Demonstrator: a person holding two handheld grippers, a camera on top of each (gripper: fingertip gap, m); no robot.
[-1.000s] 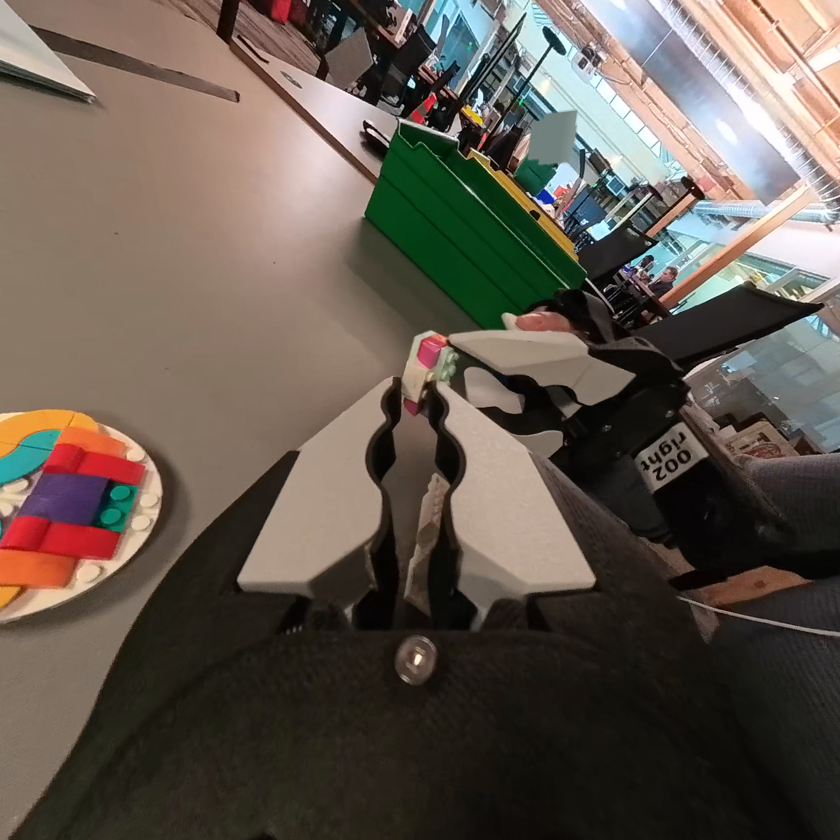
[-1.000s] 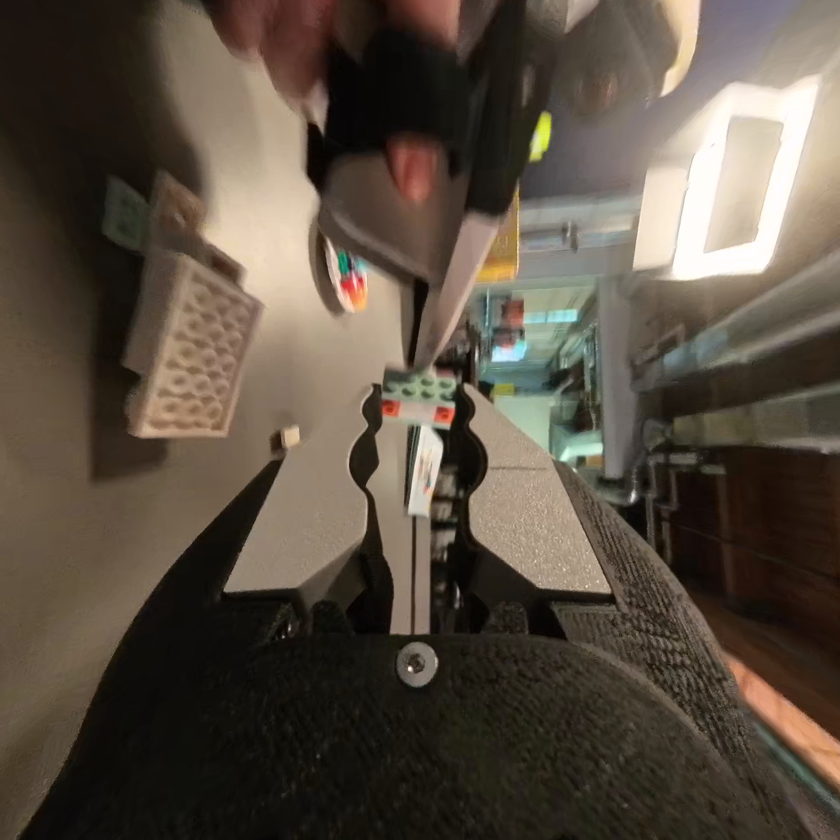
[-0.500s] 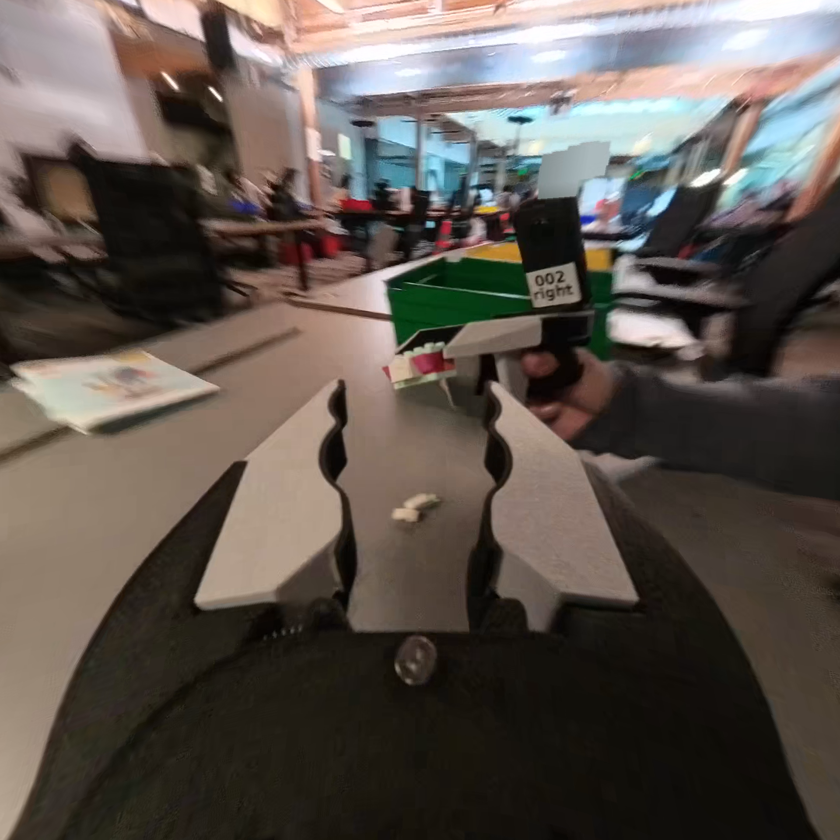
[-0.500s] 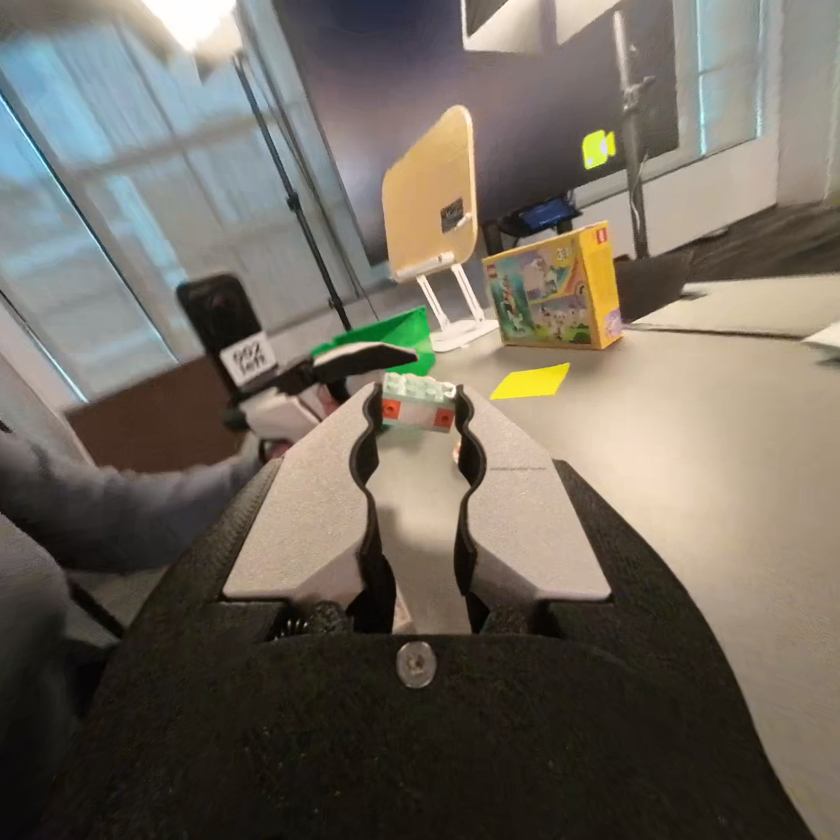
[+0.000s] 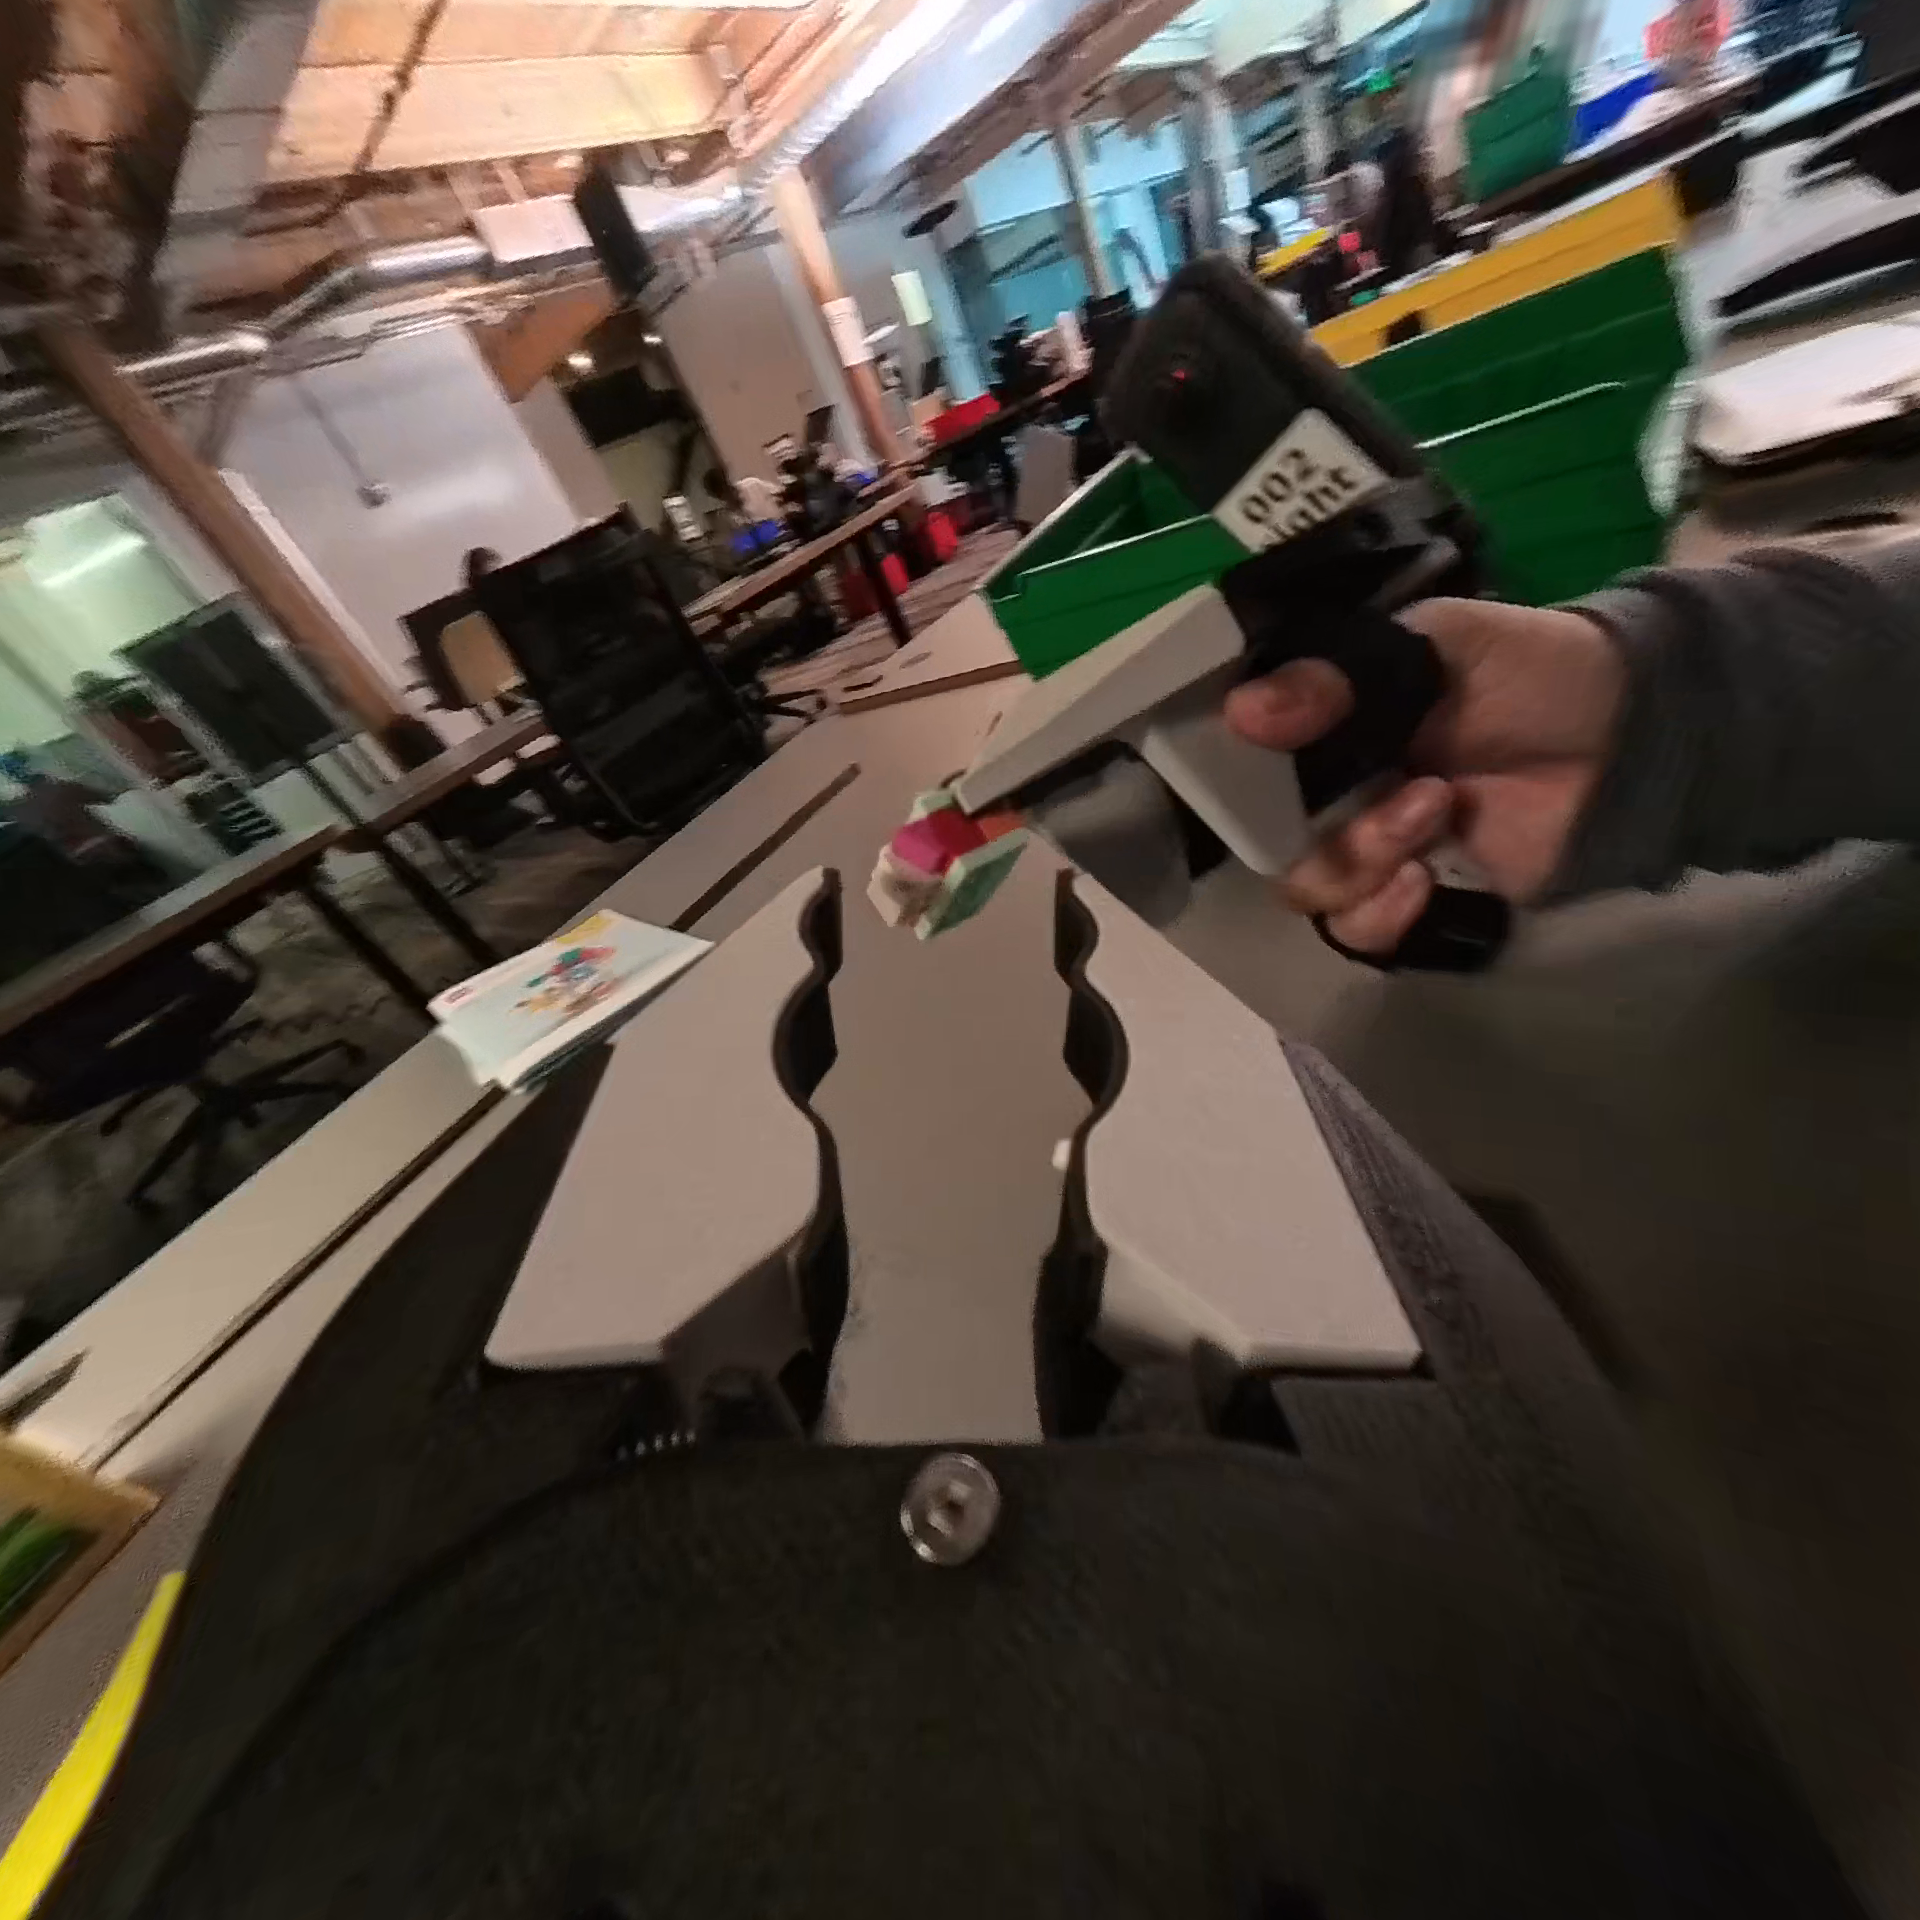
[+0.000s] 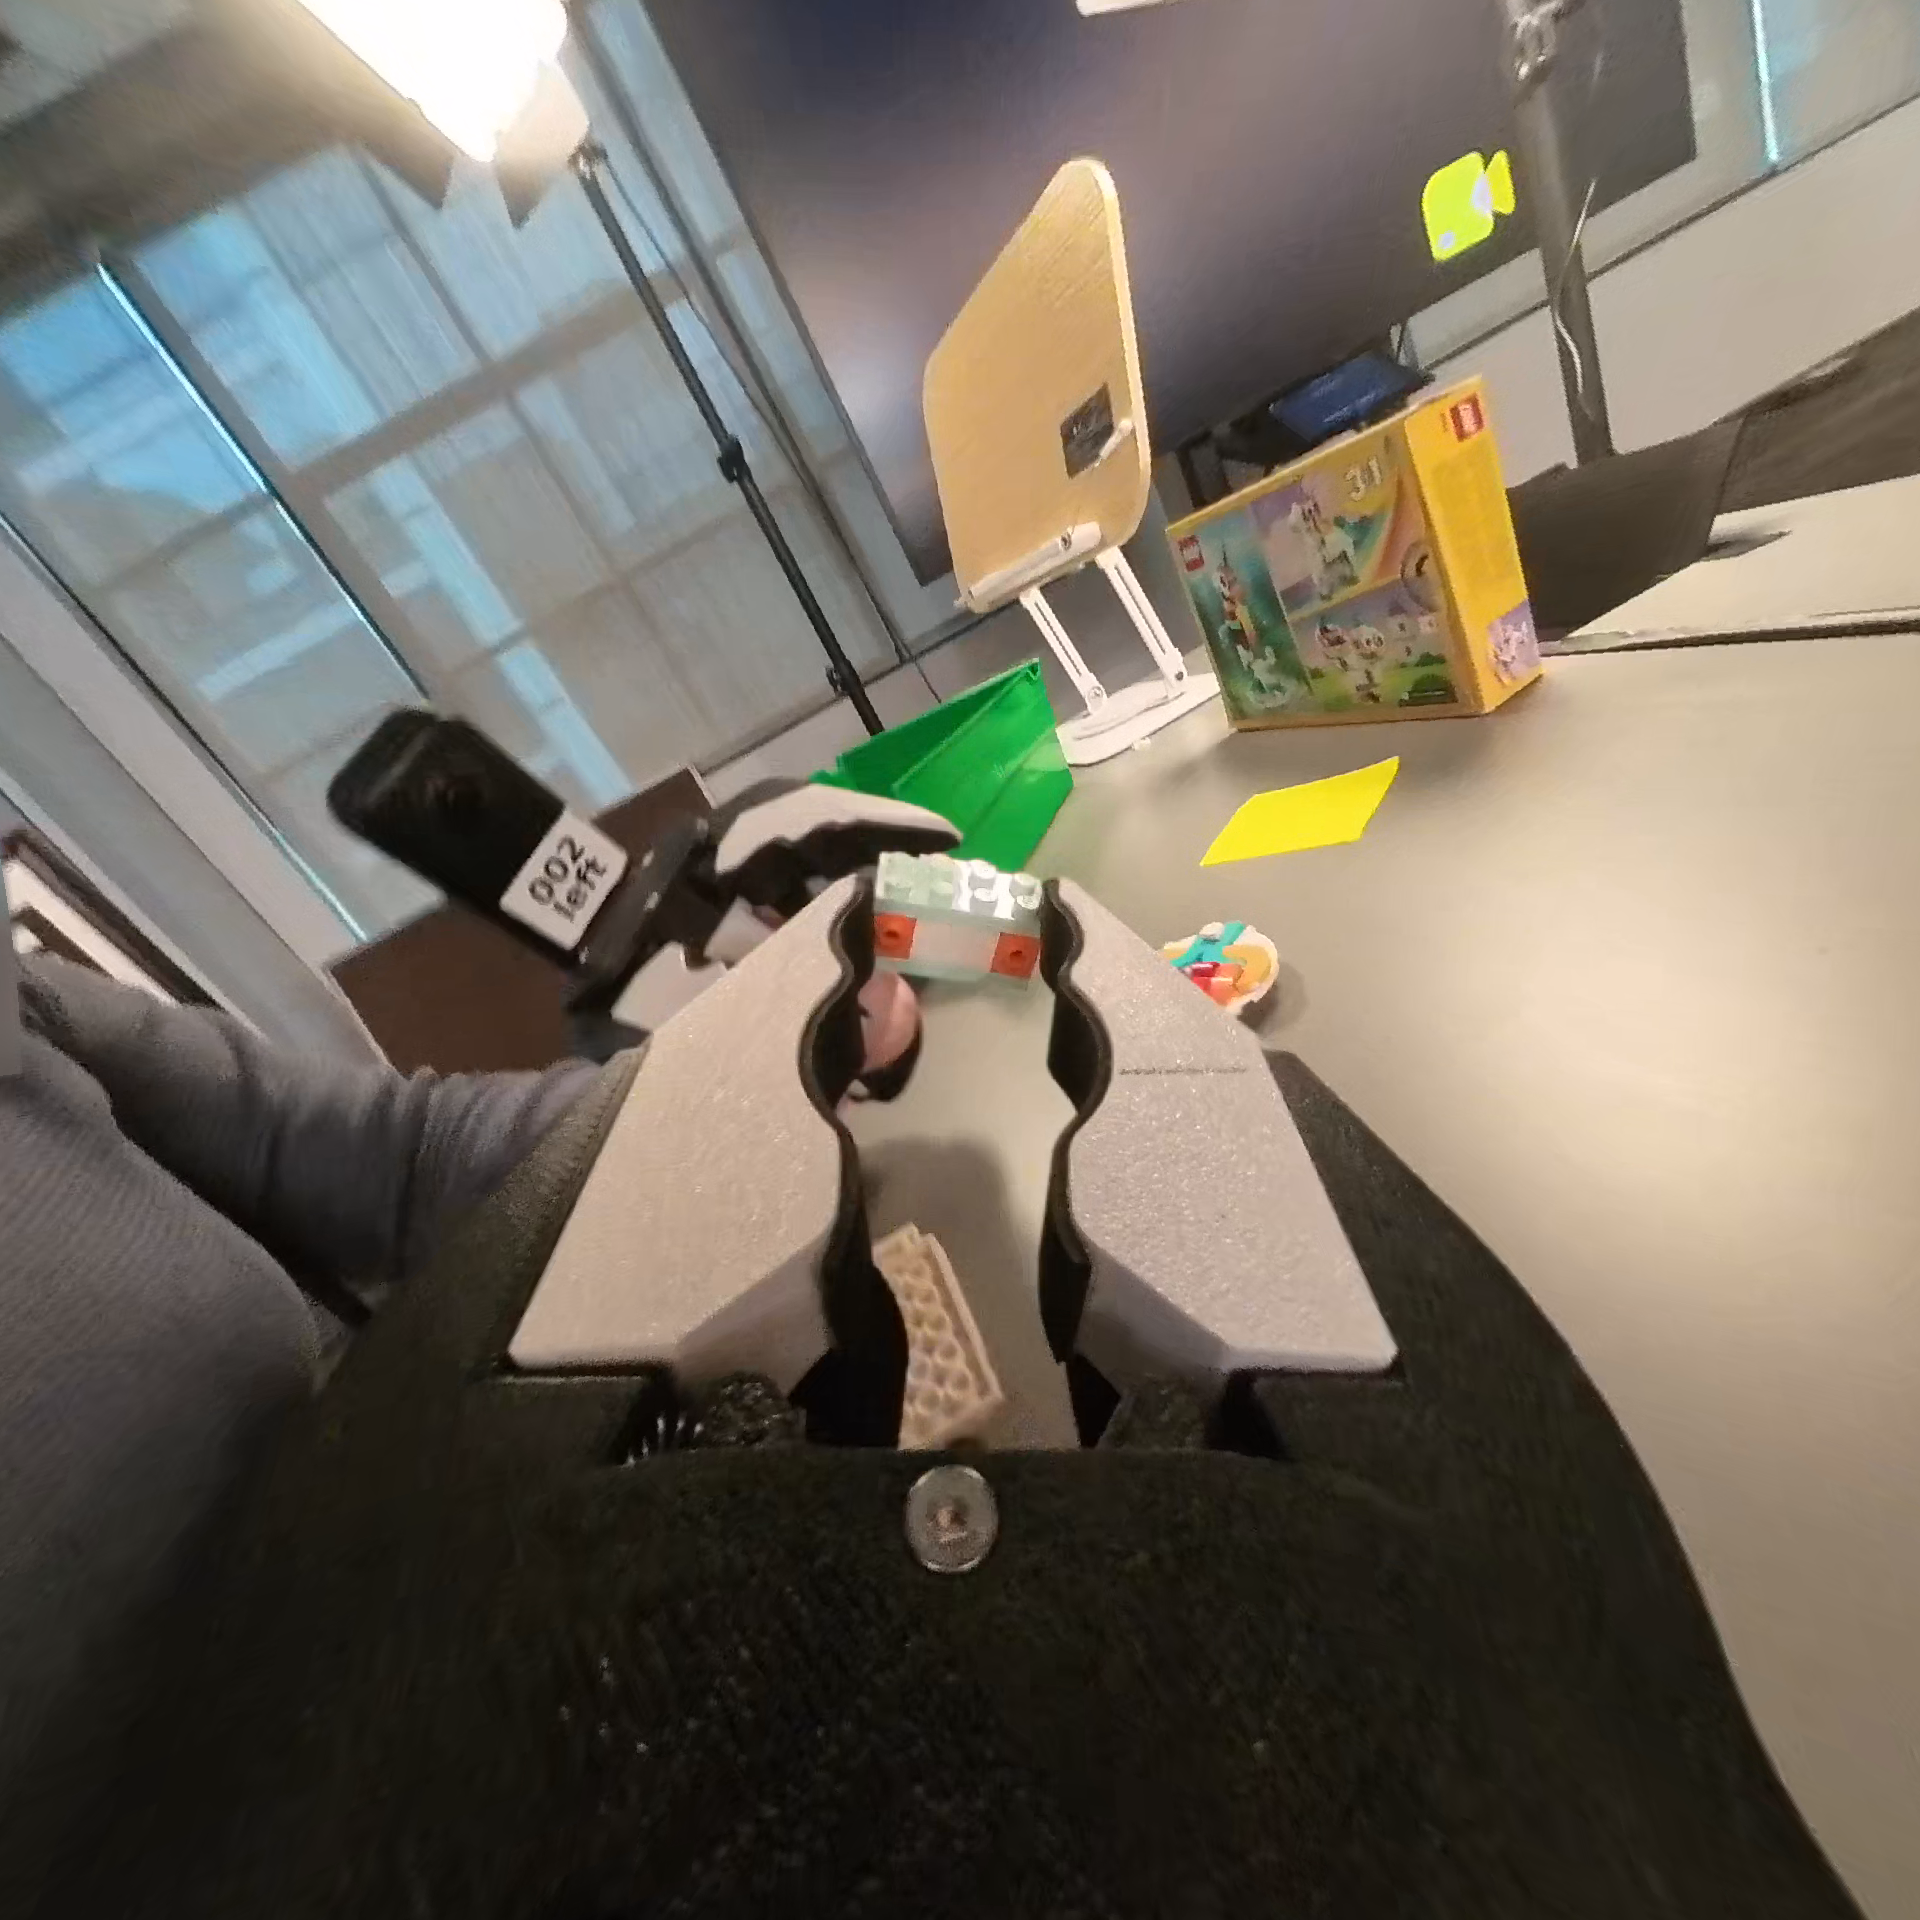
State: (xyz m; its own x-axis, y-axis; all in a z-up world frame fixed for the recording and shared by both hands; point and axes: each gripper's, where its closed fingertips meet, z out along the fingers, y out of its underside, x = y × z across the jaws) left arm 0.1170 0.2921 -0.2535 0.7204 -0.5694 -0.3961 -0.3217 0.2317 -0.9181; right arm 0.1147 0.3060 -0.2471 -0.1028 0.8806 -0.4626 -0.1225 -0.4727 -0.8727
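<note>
My right gripper [image 6: 951,899] is shut on a small brick assembly [image 6: 956,935], pale green on top with red-orange sides. In the left wrist view the same assembly [image 5: 935,857] shows pink, white and green, held in the air by the right gripper [image 5: 971,800] and a hand [image 5: 1455,748]. My left gripper [image 5: 945,899] is open and empty, with the assembly just beyond its fingertips, apart from them. The left gripper's fingers [image 6: 821,826] show at the left of the right wrist view, behind the assembly.
A grey table [image 6: 1558,1039] carries a round plate of coloured bricks [image 6: 1226,961], a white brick plate [image 6: 940,1340], a yellow sheet [image 6: 1304,810], a yellow toy box [image 6: 1361,582], a wooden stand [image 6: 1039,395] and a green bin [image 6: 956,769]. A booklet [image 5: 561,987] and stacked green bins [image 5: 1507,436] lie farther off. The tips of both grippers are at nearly the same place.
A second ago both grippers held the assembly. My left gripper has opened and let go. The right gripper keeps the assembly, and both have swung up from the table.
</note>
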